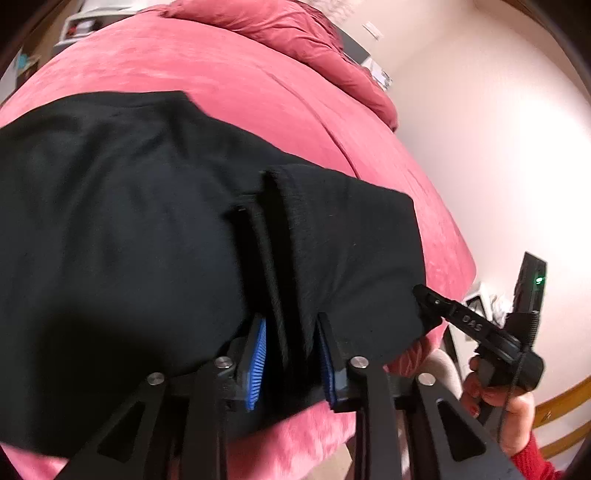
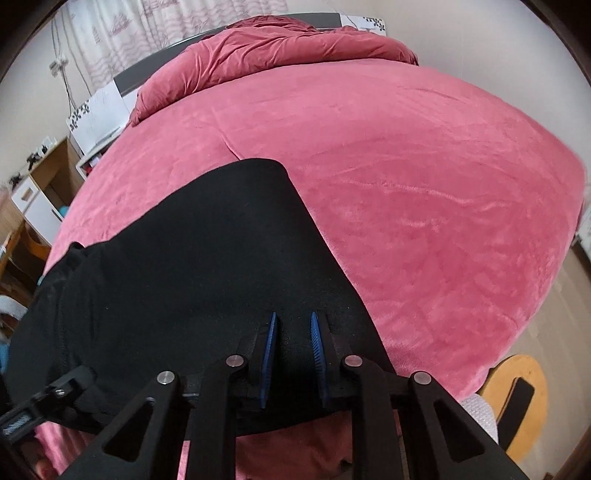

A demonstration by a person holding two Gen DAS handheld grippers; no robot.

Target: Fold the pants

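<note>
Black pants lie spread on a pink bed; they also show in the right wrist view. My left gripper is shut on a raised fold of the pants near their near edge, blue pads against the cloth. My right gripper is shut on the pants' near edge, cloth bunched between its blue pads. The right gripper also shows at the right of the left wrist view, at the pants' corner, held by a hand.
A rumpled pink duvet lies at the head of the bed. Wooden shelves stand to the left, a wooden stool at the lower right. Curtains hang behind the bed.
</note>
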